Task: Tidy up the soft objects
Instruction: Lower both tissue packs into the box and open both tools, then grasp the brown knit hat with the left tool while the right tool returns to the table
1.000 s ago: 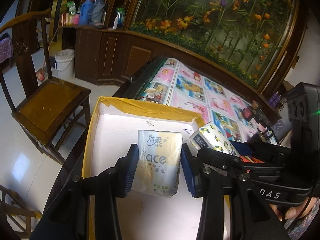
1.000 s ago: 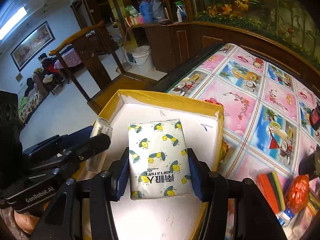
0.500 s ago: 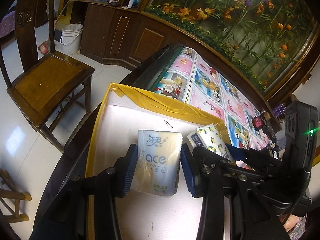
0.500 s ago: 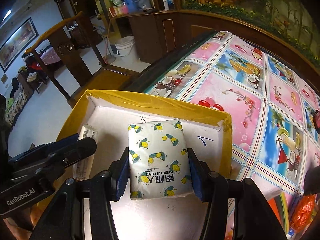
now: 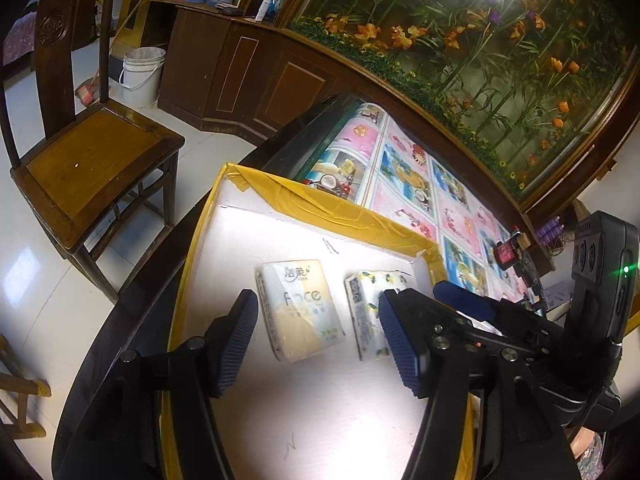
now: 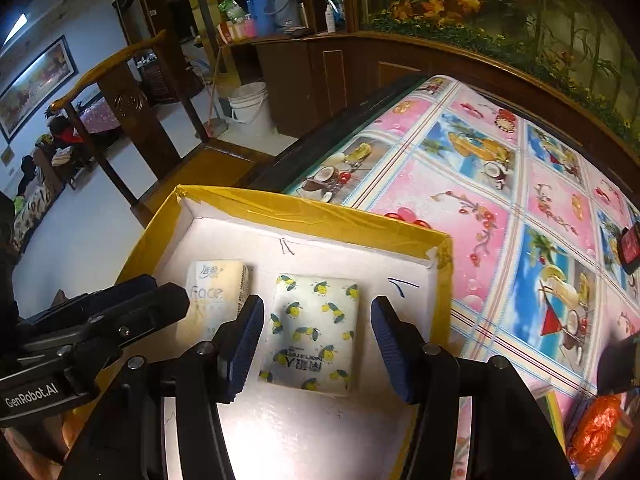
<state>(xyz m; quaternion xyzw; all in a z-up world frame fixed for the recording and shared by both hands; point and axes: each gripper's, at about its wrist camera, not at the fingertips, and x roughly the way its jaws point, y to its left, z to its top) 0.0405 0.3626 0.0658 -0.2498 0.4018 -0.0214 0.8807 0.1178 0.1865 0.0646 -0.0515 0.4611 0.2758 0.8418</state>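
Yellow tape edges the box (image 5: 320,208) on the table (image 6: 500,208), and both tissue packs, pale one (image 5: 298,308) and lemon one (image 6: 316,328), lie inside as my left tongs (image 5: 316,340) and right tongs (image 6: 318,346) are opening off them, with a few things left outside.

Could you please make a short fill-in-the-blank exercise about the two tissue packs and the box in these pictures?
1. Both tissue packs lie inside the white box with the ____ tape on its rim.
2. The pack between the right tool's fingers is printed with ____.
3. The pack between the left tool's fingers bears the English word ____.
4. The table beside the box has a cloth printed with ____ pictures.

Missing words: yellow; lemons; Face; fruit
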